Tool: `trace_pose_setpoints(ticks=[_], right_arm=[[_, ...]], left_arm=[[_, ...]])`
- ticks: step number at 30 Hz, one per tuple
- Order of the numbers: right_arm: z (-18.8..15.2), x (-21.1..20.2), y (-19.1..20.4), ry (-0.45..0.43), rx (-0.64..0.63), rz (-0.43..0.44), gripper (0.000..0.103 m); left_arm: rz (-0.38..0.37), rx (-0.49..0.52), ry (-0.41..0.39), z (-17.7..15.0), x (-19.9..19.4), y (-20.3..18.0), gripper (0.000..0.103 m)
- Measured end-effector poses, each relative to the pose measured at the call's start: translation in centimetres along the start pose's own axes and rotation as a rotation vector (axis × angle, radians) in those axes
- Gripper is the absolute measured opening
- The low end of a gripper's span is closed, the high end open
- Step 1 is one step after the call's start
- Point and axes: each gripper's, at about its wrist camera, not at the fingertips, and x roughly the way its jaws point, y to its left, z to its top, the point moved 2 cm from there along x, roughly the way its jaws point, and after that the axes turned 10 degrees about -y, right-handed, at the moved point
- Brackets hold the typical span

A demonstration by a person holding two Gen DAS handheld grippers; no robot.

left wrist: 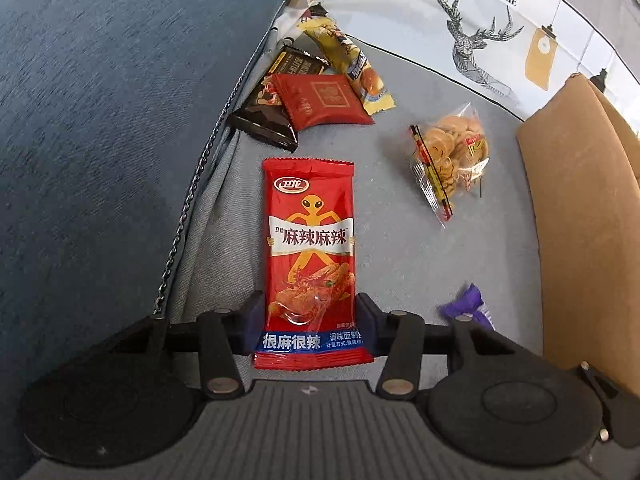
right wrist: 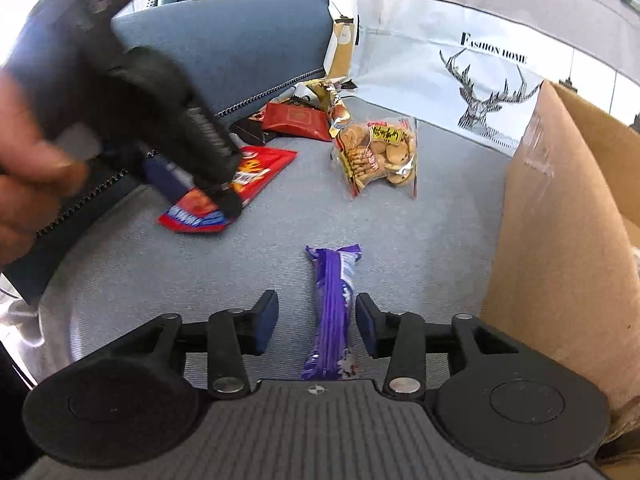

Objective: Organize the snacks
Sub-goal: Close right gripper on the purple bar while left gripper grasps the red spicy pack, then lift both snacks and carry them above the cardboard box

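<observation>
Left gripper [left wrist: 310, 316]: fingers [left wrist: 366, 314] flank lower part of red spicy-snack packet [left wrist: 308, 248], pads at both edges, apparently pinching it; packet lies flat on grey sofa seat [left wrist: 500, 264].
Right gripper [right wrist: 316, 322]: fingers [right wrist: 266, 320] spread, purple wrapped bar [right wrist: 334, 308] between, nearer right pad, not gripped.
Beyond: biscuit bag [left wrist: 450, 156], wrapper pile [left wrist: 316, 96].
Cardboard box [right wrist: 560, 240] at right.

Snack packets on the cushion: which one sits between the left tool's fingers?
The long red spicy-strip packet, flanked by the left tool; the purple bar lies between the right tool fingers.
</observation>
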Motion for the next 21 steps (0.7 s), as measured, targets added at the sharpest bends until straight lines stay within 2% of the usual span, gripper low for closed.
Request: trace_pose_setpoints(ticks=[2, 5, 6, 7, 9, 11, 13, 17, 21], right_arm=[[-0.2, 0.3, -0.1, 0.016, 0.019, 0.004, 0.045], [-0.5, 0.9, -0.5, 0.035, 0.043, 0.007, 0.043], [-0.5, 1.0, -0.4, 0.033, 0.038, 0.007, 0.039], [-0.5, 1.0, -0.4, 0.03, 0.029, 0.009, 0.029], [-0.5, 1.0, -0.3, 0.026, 0.018, 0.012, 0.02], [-0.5, 0.9, -0.2, 0.024, 0.013, 0.016, 0.016], [-0.5, 1.0, -0.3, 0.022, 0.016, 0.021, 0.016], [-0.2, 0.7, -0.5, 0.002, 0.028, 0.026, 0.015], [0.5, -0.4, -0.5, -0.053, 0.033, 0.031, 0.015]], left_arm=[[-0.001, 0.009, -0.004, 0.0, -0.1, -0.3, 0.059], [0.006, 0.01, -0.013, 0.2, 0.1, -0.9, 0.07], [0.015, 0.021, -0.008, 0.3, 0.5, -1.3, 0.073], [0.024, 0.036, -0.005, 0.4, 0.8, -1.6, 0.073], [0.042, 0.075, -0.002, 0.5, 1.4, -2.4, 0.073], [0.073, 0.135, -0.008, 0.5, 1.8, -3.3, 0.07], [0.078, 0.151, -0.026, 0.6, 1.7, -3.5, 0.054], [0.068, 0.108, -0.047, 1.1, 1.0, -2.9, 0.05], [0.036, 0.067, -0.133, 1.8, -1.1, -2.8, 0.048]])
